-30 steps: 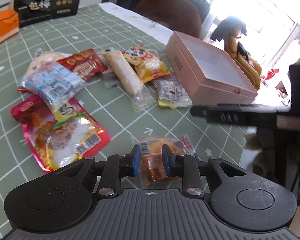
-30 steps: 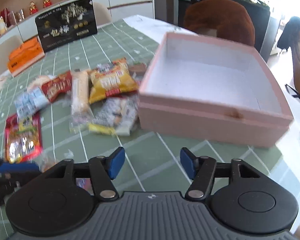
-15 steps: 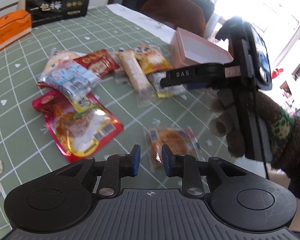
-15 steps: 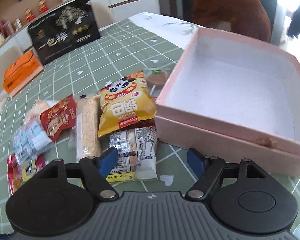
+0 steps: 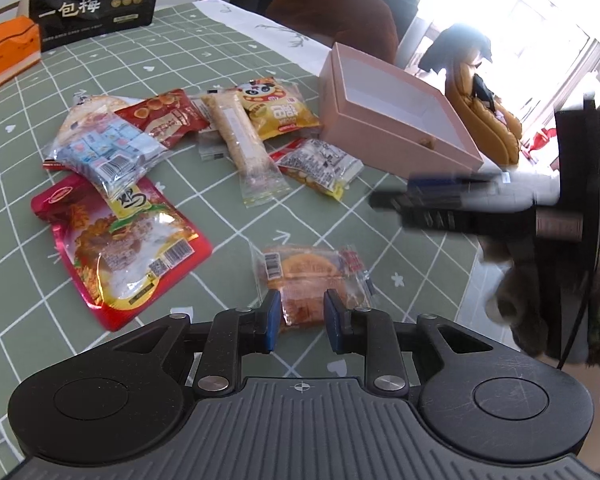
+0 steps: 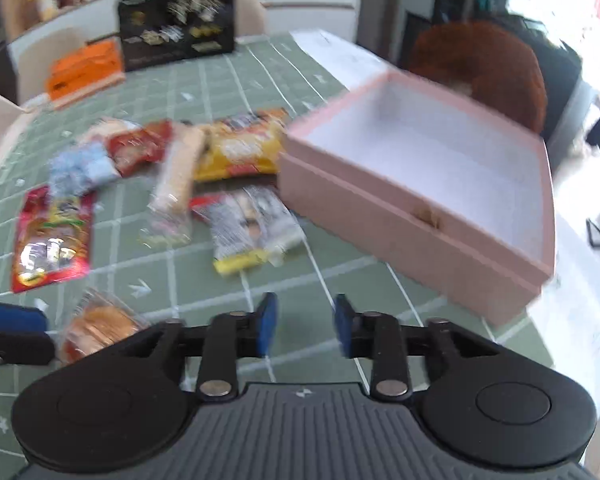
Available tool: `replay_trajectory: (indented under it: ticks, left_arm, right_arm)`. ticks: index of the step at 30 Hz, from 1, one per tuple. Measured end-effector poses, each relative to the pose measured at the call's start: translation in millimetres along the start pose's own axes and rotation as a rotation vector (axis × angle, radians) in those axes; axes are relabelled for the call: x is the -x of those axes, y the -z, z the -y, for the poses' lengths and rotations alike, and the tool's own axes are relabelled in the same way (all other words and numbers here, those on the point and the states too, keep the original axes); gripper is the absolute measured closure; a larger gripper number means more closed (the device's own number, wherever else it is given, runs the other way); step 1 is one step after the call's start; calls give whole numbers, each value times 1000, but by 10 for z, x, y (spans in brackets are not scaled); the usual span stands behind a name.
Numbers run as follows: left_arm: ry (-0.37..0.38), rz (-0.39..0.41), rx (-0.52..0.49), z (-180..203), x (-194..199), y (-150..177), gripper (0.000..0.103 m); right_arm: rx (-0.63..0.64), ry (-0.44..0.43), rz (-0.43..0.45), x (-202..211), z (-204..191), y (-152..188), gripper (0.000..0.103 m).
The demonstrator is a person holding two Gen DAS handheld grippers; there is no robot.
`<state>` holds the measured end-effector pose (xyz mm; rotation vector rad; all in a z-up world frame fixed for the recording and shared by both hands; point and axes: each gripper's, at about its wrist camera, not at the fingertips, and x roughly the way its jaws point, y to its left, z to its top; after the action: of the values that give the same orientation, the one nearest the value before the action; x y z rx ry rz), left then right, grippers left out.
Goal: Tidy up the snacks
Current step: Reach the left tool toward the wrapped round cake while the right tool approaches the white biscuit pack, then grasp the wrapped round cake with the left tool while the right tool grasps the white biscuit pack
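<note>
One orange cake packet [image 5: 312, 276] just beyond left tongs [image 5: 299, 316].

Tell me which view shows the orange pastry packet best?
Left wrist view: the orange pastry packet lies sharp and nearly whole just ahead of the left gripper. The right wrist view shows it blurred at the lower left, partly hidden behind the right gripper's body.
</note>
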<state>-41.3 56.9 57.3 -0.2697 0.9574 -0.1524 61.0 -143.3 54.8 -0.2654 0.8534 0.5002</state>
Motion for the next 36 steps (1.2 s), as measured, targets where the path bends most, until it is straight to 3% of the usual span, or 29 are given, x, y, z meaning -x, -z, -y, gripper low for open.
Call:
replay_trajectory:
  ticks: [1,2,4,8,13,14,17,24,29,32,36]
  left_arm:
    - [-3,-2,0,2,0,10,75]
    - [-7,-4,0,4,4,21,75]
    - [-10,-6,2,11,33,50,75]
    - [-6,-14,8,15,114,127,75]
    - [24,-50,10,33,97,218,75]
    - [29,-56,12,35,76,222,75]
    - [35,-60,18,43,-2,194,75]
    - [9,-4,88,-88,-249,-95,75]
    - [-16,41,156,-159,-420,-299,75]
    - [-61,63,114,-43,-354,-325,74]
    - [-123,73,-27,292,-219,-260,74]
  right_arm:
    - [-1,-7,20,13,-32,-66,40]
    - [-7,-15,40,11,-68,-142,32]
    - [-5,-28,64,-81,-160,-306,32]
    - [32,19,17,-495,-252,-585,32]
    - [22,-42,-27,-725,-219,-653,34]
    - [7,-64,-39,-713,-187,-636,42]
    - [-27,-126,-79,-592,-93,-503,53]
    - [6,-114,-81,-123,4,52,53]
    - [14,-153,-87,106,-96,318,52]
    - [13,-122,-76,196,-149,430,52]
    - [-28,-13,-35,257,-11,538,47]
